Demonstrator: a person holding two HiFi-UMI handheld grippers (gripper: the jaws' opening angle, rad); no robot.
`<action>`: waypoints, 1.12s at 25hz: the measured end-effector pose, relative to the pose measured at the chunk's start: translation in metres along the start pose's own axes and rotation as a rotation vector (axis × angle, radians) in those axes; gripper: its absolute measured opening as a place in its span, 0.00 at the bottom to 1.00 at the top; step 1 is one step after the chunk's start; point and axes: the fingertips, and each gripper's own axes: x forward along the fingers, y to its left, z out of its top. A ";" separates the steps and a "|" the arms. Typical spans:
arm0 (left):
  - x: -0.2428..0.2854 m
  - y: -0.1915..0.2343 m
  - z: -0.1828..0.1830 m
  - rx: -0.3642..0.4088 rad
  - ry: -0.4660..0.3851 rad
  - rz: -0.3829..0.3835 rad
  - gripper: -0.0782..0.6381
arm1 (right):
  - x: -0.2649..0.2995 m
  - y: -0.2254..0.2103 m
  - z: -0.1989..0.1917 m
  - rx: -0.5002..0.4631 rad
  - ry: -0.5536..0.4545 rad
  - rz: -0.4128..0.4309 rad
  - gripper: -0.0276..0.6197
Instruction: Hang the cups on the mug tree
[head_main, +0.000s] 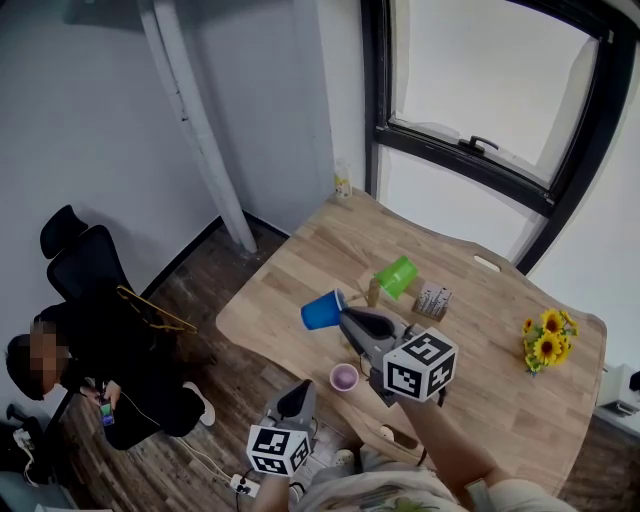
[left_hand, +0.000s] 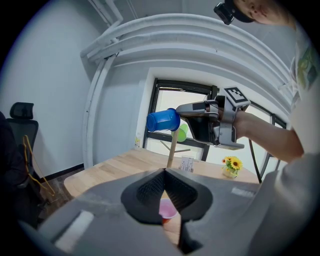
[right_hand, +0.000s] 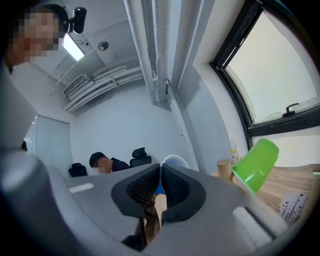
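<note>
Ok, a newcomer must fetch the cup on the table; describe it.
Find the wooden table, then its near edge. The pink cup stands there mouth up; the blue cup is in the right tool, the green cup on the mug tree.

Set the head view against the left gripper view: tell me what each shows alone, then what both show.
Head view only: a power strip on the floor, and the marker cube on the left tongs.
Left gripper view only: ceiling pipes, the head camera, and the left tongs' tips meeting with nothing gripped.
Both: the right tongs shut on the blue cup, the green cup on the tree, the pink cup on the table, and the sunflowers.
</note>
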 end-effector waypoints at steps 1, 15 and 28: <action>0.000 0.000 -0.001 0.000 0.001 0.001 0.11 | -0.001 -0.002 0.000 0.011 -0.004 -0.001 0.07; -0.002 -0.004 -0.001 0.001 0.003 0.002 0.11 | -0.014 -0.033 0.001 0.137 -0.039 -0.055 0.07; 0.001 -0.009 -0.003 0.008 0.007 -0.006 0.11 | -0.025 -0.058 -0.009 0.194 -0.040 -0.090 0.08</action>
